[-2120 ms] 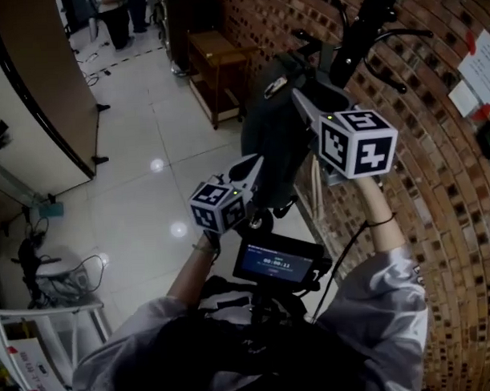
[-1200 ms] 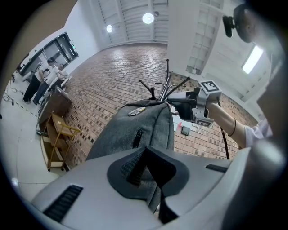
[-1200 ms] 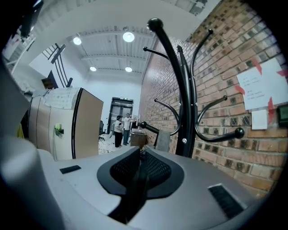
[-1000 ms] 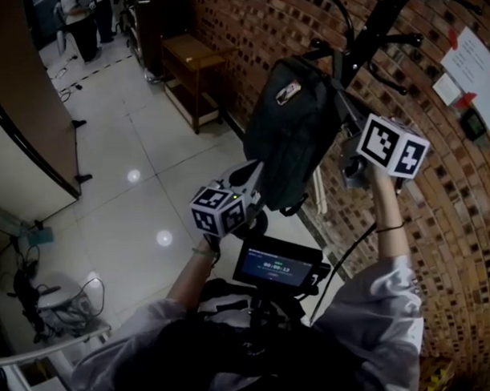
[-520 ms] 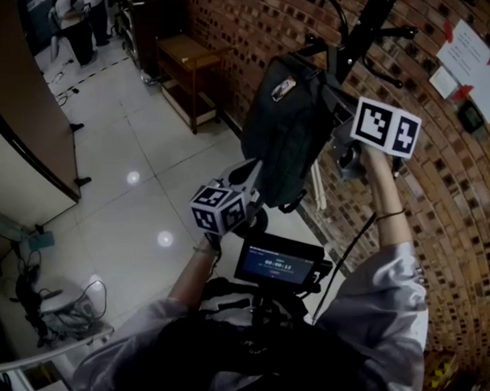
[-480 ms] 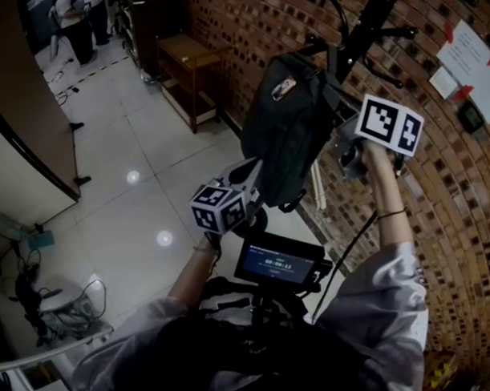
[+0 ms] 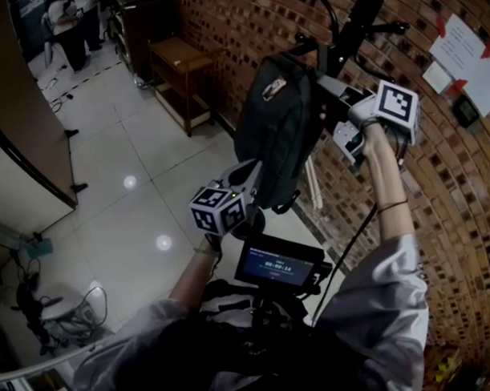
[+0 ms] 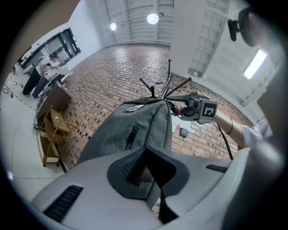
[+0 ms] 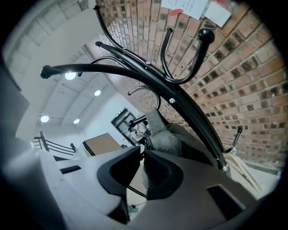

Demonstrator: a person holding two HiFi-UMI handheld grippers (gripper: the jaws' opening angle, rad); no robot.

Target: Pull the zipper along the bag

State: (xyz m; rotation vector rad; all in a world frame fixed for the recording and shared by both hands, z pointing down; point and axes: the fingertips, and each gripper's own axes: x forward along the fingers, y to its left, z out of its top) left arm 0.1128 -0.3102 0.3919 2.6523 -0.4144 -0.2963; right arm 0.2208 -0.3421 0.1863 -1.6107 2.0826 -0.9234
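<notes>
A dark grey bag [image 7: 279, 125] hangs from a black coat rack [image 7: 347, 27] against the brick wall. My left gripper [image 7: 256, 170] is shut on the fabric at the bag's bottom edge; in the left gripper view the bag [image 8: 135, 130] rises straight up from the jaws [image 8: 150, 184]. My right gripper [image 7: 325, 88] is at the bag's top, just under the rack's hooks. Its tips [image 9: 142, 155] nip a thin dark zipper pull against the grey bag top [image 9: 164, 139], and the jaws are opening slightly. The zipper track is hidden.
The rack's curved black arms [image 9: 148, 76] pass close above the right gripper. A wooden shelf unit [image 7: 180, 57] stands by the brick wall [image 7: 447, 224]. Papers [image 7: 465, 55] are pinned to the wall. A person [image 7: 63, 29] stands far off on the tiled floor.
My right gripper has risen toward the rack's hooks at the bag's top. The left gripper has kept its hold at the bottom.
</notes>
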